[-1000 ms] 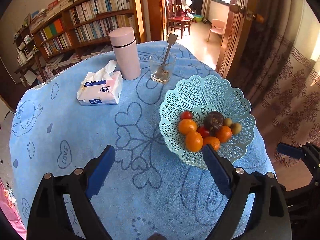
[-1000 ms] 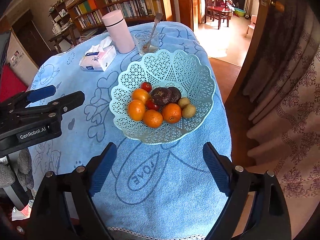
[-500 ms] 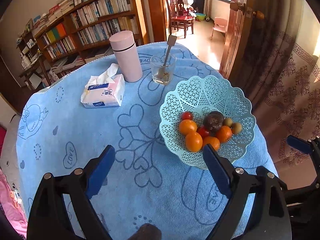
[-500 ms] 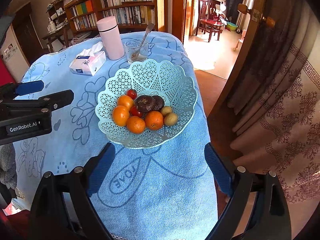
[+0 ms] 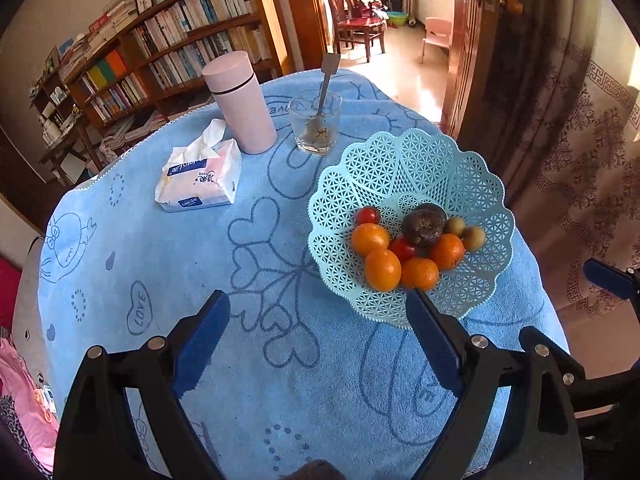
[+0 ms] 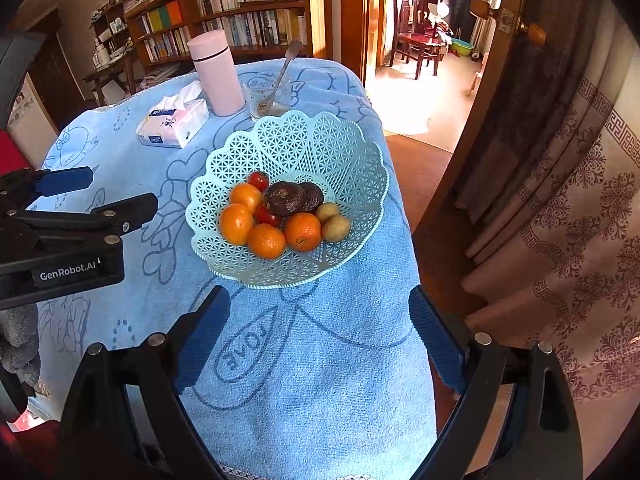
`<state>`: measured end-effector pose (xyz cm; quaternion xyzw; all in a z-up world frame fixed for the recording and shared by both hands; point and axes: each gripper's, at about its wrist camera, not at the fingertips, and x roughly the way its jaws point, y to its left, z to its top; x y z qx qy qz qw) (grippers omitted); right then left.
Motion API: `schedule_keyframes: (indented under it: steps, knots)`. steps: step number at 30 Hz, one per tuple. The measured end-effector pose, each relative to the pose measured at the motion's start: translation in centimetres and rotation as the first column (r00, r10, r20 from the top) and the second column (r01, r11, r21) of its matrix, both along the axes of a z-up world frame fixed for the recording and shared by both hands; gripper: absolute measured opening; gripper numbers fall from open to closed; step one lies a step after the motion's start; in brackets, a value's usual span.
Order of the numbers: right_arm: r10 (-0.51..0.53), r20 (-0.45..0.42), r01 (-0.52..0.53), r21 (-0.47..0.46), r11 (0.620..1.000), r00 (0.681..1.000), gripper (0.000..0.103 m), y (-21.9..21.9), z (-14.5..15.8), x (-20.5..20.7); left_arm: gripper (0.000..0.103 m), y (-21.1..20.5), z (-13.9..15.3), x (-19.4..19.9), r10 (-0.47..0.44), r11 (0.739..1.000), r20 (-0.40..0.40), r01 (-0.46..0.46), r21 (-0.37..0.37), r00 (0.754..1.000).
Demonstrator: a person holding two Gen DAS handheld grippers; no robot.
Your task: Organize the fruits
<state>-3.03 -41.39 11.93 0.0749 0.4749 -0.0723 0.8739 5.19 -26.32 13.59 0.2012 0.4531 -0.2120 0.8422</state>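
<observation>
A pale green lattice basket (image 5: 420,168) (image 6: 320,140) stands on the right of the blue-clothed round table (image 5: 200,264). In it lie several oranges (image 5: 382,270) (image 6: 266,241), small red tomatoes (image 5: 367,215), dark purple fruits (image 5: 424,224) (image 6: 284,199) and two small greenish-brown fruits (image 5: 474,238) (image 6: 336,228). My left gripper (image 5: 318,320) is open and empty, held above the cloth in front of the basket. My right gripper (image 6: 320,320) is open and empty, above the near table edge. The left gripper also shows in the right wrist view (image 6: 68,208).
A pink flask (image 5: 240,104), a glass with a spoon (image 5: 316,122) and a tissue pack (image 5: 200,176) stand at the back of the table. Bookshelves (image 5: 180,48) are behind, a curtain (image 5: 580,140) and wooden door to the right.
Both grippers have drawn back and risen a little, so the basket looks smaller and farther off. Nothing on the table has moved.
</observation>
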Motion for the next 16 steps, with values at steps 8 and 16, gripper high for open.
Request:
schedule_keyframes:
  steps: [8,16]
  knots:
    - [-0.001,-0.012,0.001,0.007,1.0,1.0,0.092,0.4,-0.4,-0.3,0.089,0.4,-0.2,-0.6,-0.014,1.0,0.006,0.014,0.005,1.0]
    - [0.083,-0.077,-0.078,0.065,0.995,0.994,0.092,3.6,-2.2,0.7,0.089,4.7,-3.1,0.1,0.107,0.994,-0.11,-0.102,0.044,0.988]
